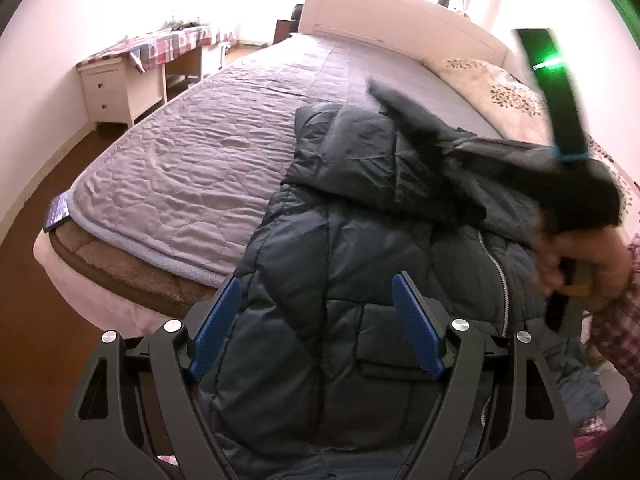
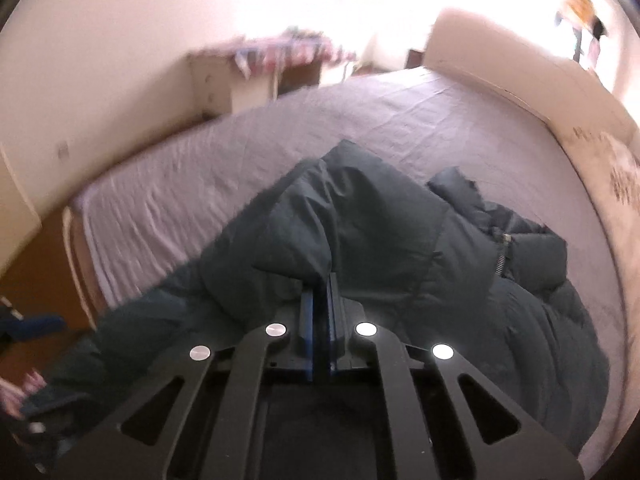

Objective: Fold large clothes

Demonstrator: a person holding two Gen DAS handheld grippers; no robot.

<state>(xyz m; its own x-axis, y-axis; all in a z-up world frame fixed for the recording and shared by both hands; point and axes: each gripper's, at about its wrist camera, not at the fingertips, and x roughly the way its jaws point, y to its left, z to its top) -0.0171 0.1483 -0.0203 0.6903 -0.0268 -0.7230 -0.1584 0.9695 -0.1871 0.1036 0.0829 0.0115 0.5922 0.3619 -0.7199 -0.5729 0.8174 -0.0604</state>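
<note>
A dark teal quilted jacket lies zipper-up along the near side of a bed. My left gripper hovers just above its lower front, open wide, with nothing pinched between its blue pads. At the right of the left wrist view a hand holds the blurred right tool, and a flap of the jacket is lifted there. In the right wrist view my right gripper is shut on a fold of the jacket, which drapes over the fingertips and hides them.
The bed carries a lilac quilted cover, with a pale headboard and a floral pillow at the far end. A white desk with drawers stands beyond the bed. A phone lies on the bed's near left corner. The floor is brown.
</note>
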